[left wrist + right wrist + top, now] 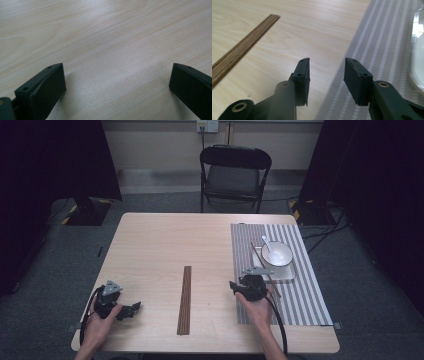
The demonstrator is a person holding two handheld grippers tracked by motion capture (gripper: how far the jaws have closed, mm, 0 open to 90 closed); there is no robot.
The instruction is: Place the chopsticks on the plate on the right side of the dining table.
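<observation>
My left gripper [131,310] rests low over the table's near left corner, held by a hand. In the left gripper view it [117,82] stands open, jaws wide apart over bare wood with nothing between them. My right gripper [241,285] hovers at the left edge of a grey-and-white striped placemat [295,295]. In the right gripper view it [327,67] is open with a narrower, empty gap, and the placemat [382,45] edge runs beneath it.
A long dark wooden strip [185,300] [242,52] lies lengthwise mid-table between the grippers. On the placemat sits a white tray [287,274] holding a white bowl [276,253] with a spoon [266,243]; brown chopsticks [275,290] lie alongside. A black chair [235,172] stands beyond the table.
</observation>
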